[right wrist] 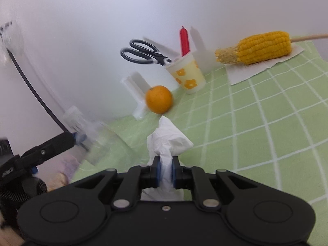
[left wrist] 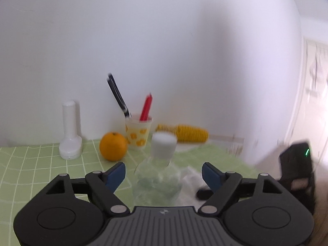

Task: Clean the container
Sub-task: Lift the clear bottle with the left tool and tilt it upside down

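A clear glass bottle (left wrist: 156, 181) with a white cap stands on the green checked cloth, between the wide-open fingers of my left gripper (left wrist: 164, 174); the pads stand apart from its sides. In the right wrist view the same bottle (right wrist: 96, 141) is blurred at the left, with a left gripper finger (right wrist: 51, 145) beside it. My right gripper (right wrist: 165, 171) is shut on a crumpled white tissue (right wrist: 168, 139), held just above the cloth to the right of the bottle.
Along the white wall stand an orange (left wrist: 113, 146), a flowered cup (left wrist: 138, 132) with scissors and a red pen, a white plastic holder (left wrist: 70, 131), and a corn cob (right wrist: 260, 48) on a paper napkin. A black cable (right wrist: 30, 86) hangs at the left.
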### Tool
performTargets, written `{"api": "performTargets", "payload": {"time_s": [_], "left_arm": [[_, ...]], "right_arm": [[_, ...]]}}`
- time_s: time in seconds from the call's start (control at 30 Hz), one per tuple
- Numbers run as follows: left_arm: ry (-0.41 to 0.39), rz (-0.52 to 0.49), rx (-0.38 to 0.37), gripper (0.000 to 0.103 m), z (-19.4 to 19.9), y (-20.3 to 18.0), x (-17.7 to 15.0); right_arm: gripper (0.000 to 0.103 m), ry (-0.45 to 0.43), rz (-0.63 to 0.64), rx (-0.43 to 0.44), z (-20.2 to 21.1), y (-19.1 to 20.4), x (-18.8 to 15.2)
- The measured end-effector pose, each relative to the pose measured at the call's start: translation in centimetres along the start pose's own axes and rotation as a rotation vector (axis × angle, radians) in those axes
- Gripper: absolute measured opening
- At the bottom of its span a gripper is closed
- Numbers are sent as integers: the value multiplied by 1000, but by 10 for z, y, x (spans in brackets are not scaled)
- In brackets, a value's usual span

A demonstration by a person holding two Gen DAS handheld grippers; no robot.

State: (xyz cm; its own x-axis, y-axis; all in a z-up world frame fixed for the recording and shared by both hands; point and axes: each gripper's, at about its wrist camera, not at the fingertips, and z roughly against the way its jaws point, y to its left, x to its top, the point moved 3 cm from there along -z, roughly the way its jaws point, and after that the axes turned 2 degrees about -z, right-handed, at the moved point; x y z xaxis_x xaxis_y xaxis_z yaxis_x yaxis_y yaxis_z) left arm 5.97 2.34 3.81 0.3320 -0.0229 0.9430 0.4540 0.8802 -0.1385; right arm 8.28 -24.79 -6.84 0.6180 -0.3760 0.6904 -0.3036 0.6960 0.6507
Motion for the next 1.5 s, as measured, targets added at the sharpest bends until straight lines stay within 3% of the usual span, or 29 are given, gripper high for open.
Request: {"api": "performTargets", "payload": {"time_s": [0.1,0.27,0.33,0.4,0.53,0.73,0.97,1.07,1.27,1.43,1.5], "left_arm": [[-75,101,67,80,6,3,12],[-75,143,126,54,-2,7,27],[-54,137,133,39,-10,6,28],[-34,151,130,28,-15,7,26],[-40,193,131,28,-14,11,24],[-38,177,131,28,-19,4,23],[-38,199,124,28,-21,2,22],[-39,210,122,28,-19,-1,22],[-49,246,104,28,-19,-1,20],[-55,260,107,28,-20,-6,19],[-57,269,103,28,-21,-6,19]], "right_arm": [[11,-23,-32,69,2,12,8],[11,-75,-115,201,6,31,26],[11,-87,-130,244,7,39,33],[11,-70,-108,233,2,43,32],[11,-15,-99,179,-12,39,18],[11,76,-91,63,-28,24,-4],[11,-33,-154,208,-14,39,18],[11,-29,-164,177,-22,35,14],[11,71,-164,39,-36,18,-9],[11,-22,-206,157,-19,27,6],[11,-25,-195,164,-19,29,10]]}}
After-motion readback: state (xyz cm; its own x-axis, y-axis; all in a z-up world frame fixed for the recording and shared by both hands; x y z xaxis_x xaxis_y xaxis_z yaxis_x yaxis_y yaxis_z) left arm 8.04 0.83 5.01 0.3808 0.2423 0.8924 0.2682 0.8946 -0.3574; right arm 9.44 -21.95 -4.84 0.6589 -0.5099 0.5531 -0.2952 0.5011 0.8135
